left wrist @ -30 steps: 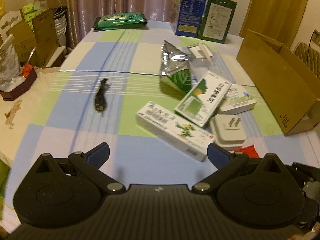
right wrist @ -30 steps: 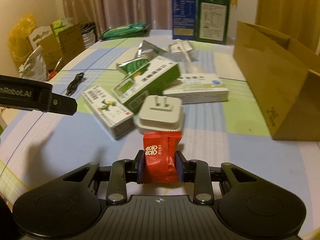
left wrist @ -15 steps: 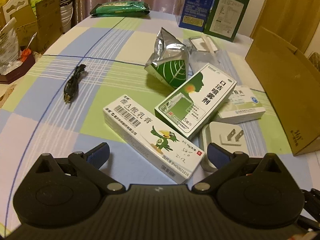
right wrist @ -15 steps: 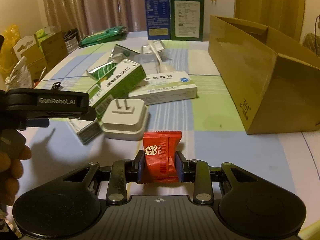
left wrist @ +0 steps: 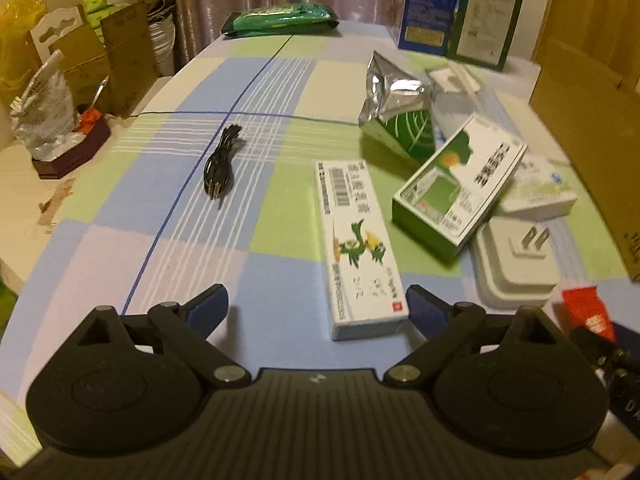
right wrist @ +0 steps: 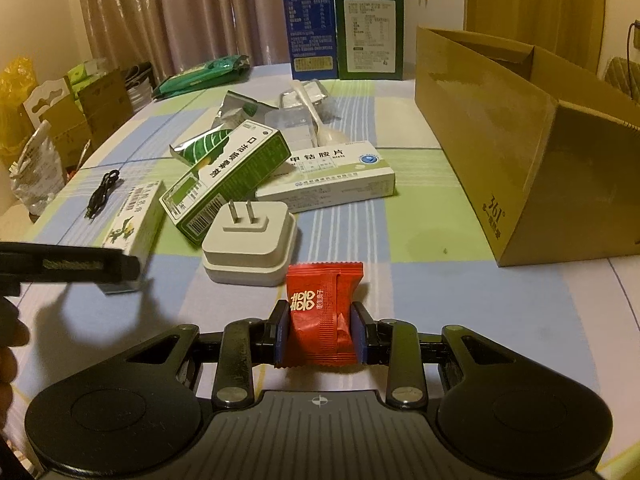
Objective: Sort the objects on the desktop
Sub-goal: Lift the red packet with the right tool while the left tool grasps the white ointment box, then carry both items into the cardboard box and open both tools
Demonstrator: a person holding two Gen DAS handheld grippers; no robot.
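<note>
My right gripper (right wrist: 320, 334) is shut on a red candy packet (right wrist: 322, 312), held above the table in front of a white plug adapter (right wrist: 250, 248). The packet also shows at the right edge of the left wrist view (left wrist: 588, 312). My left gripper (left wrist: 318, 308) is open and empty, with a long white ointment box (left wrist: 358, 248) just ahead of its right finger. A green-and-white medicine box (left wrist: 460, 184), a white tablet box (right wrist: 328, 178), a silver-green foil pouch (left wrist: 396, 120) and a black cable (left wrist: 220, 164) lie on the checked tablecloth.
An open brown cardboard box (right wrist: 520, 152) stands at the right. A blue carton (right wrist: 308, 20) and a green carton (right wrist: 368, 32) stand at the back, with a green packet (right wrist: 200, 76) at the back left. Clutter sits on a side surface (left wrist: 52, 128) at the left.
My left gripper has swung and pulled back, so the ointment box now points straight away from it. My right gripper has shifted with the candy packet still held; the plug adapter sits closer.
</note>
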